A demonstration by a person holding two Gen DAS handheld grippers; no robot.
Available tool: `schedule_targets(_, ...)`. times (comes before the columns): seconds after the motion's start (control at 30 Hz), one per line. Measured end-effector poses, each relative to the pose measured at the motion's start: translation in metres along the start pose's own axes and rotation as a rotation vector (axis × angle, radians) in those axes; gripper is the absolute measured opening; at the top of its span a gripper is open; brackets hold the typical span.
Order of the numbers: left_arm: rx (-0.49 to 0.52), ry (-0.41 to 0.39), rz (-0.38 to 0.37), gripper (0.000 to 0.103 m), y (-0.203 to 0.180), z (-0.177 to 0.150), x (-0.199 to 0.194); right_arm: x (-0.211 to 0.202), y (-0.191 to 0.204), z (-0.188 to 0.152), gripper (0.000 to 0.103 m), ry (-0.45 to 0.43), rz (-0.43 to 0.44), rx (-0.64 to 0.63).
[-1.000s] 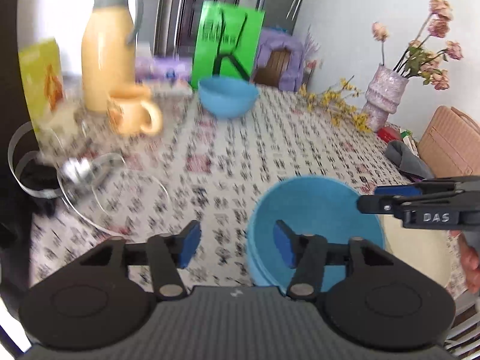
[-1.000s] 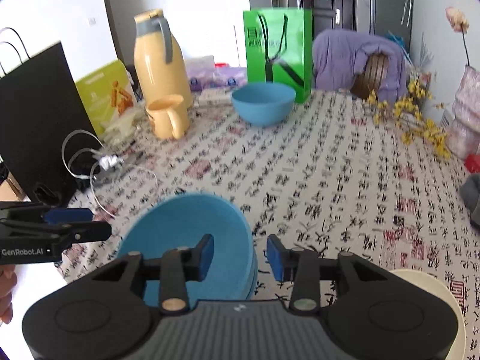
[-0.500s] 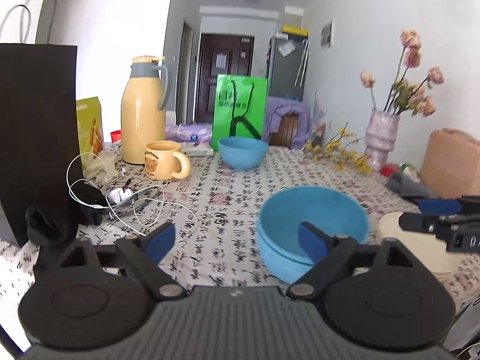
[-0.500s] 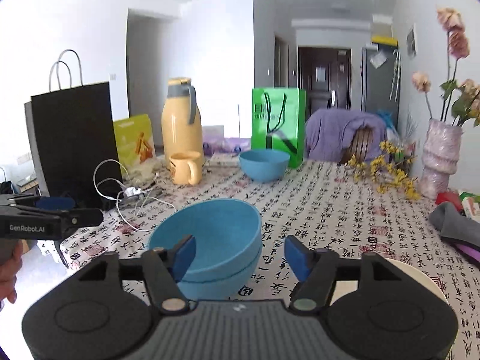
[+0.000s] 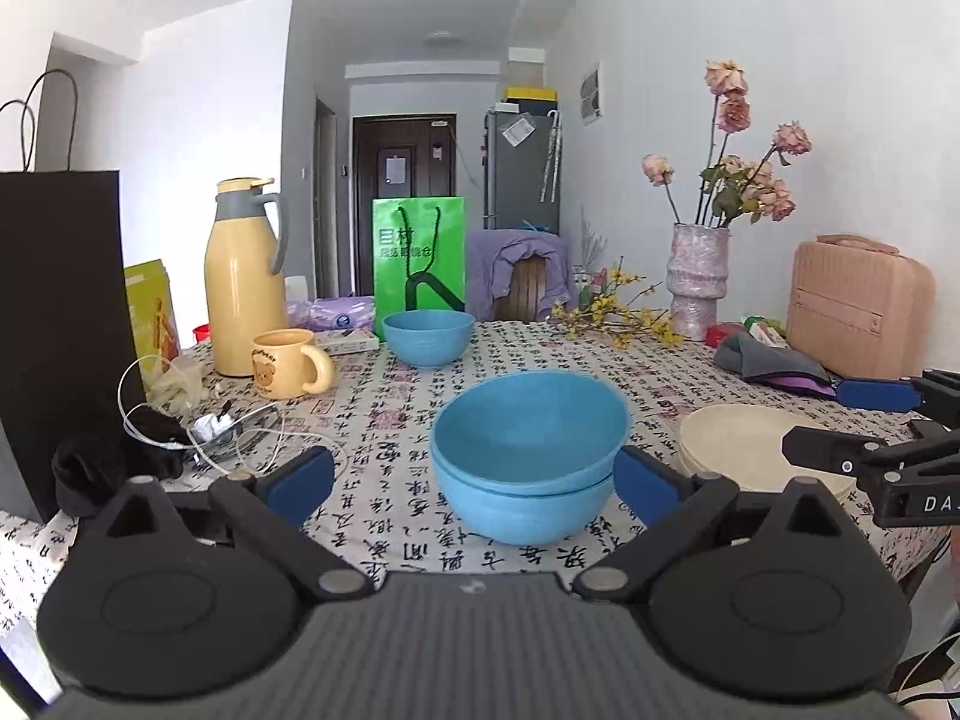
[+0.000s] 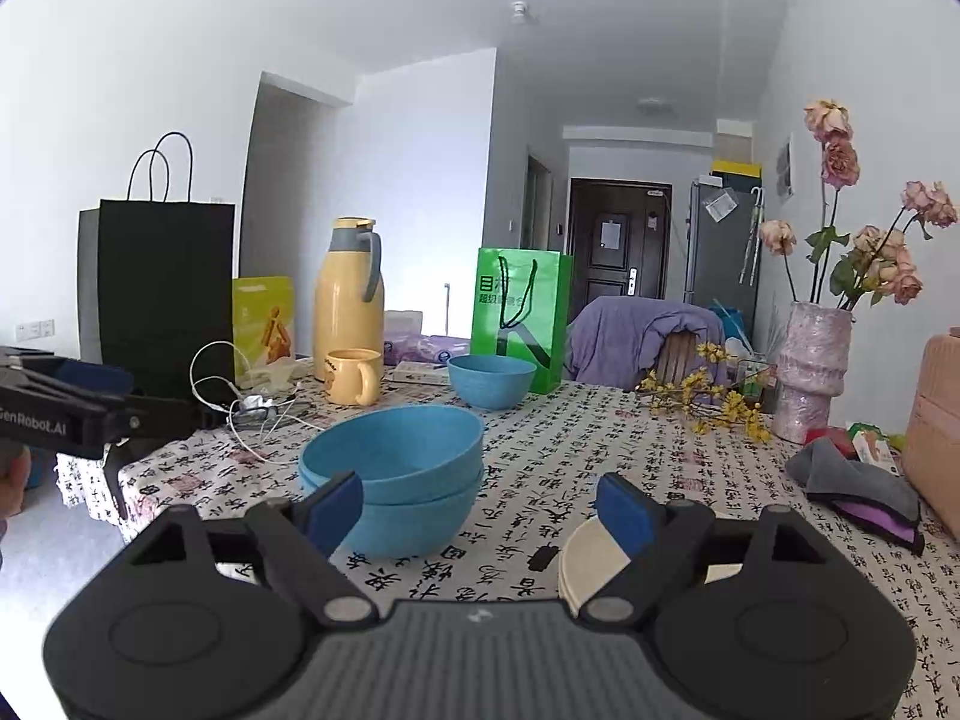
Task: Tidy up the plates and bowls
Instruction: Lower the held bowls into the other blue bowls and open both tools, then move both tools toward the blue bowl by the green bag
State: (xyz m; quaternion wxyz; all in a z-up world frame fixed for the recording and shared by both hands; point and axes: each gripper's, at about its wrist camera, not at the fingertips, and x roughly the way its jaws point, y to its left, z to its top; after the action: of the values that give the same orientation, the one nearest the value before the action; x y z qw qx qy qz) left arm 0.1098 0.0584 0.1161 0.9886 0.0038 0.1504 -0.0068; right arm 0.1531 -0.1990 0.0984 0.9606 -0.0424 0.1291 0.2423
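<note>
Both jaws have just been opening — left hand-held gripper (image 5: 474, 480) and right hand-held gripper (image 6: 480, 501) stand wide, empty; stacked blue bowls (image 5: 525, 456) at twelve o'clock on the tabletop (image 5: 384, 420).

Cream plates (image 6: 591, 558) partly hidden behind right tool (image 6: 480, 507).

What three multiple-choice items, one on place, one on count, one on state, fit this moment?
1. Where is the cream plate stack?
A. right of the stacked bowls
B. behind the flask
C. inside a bowl

2. How many blue bowls are on the table?
A. one
B. two
C. three

3. How is the left tool?
A. shut on a bowl
B. open
C. holding a plate

Answers: 1 A, the left view shows the plates right of the stacked bowls. 2 C, two nested plus the far bowl. 3 B, its pads stand wide apart, gripping nothing.
</note>
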Motion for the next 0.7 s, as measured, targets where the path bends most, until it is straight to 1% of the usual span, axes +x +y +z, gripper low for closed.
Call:
schedule_targets(0.17,-0.004,-0.002,-0.003,0.102,0.000,0.005,0.008,0.003,-0.008,0.003,0.085,-0.010,-0.007,0.030)
schedule_targets(0.33,-0.038,0.023,0.011,0.102,0.011,0.013,0.024,0.016,-0.013,0.008,0.085,-0.010,-0.006,0.028)
schedule_targets(0.7,-0.093,0.049,0.039,0.102,0.037,0.041,0.074,0.060,-0.039,0.039,0.085,-0.007,0.012,0.064)
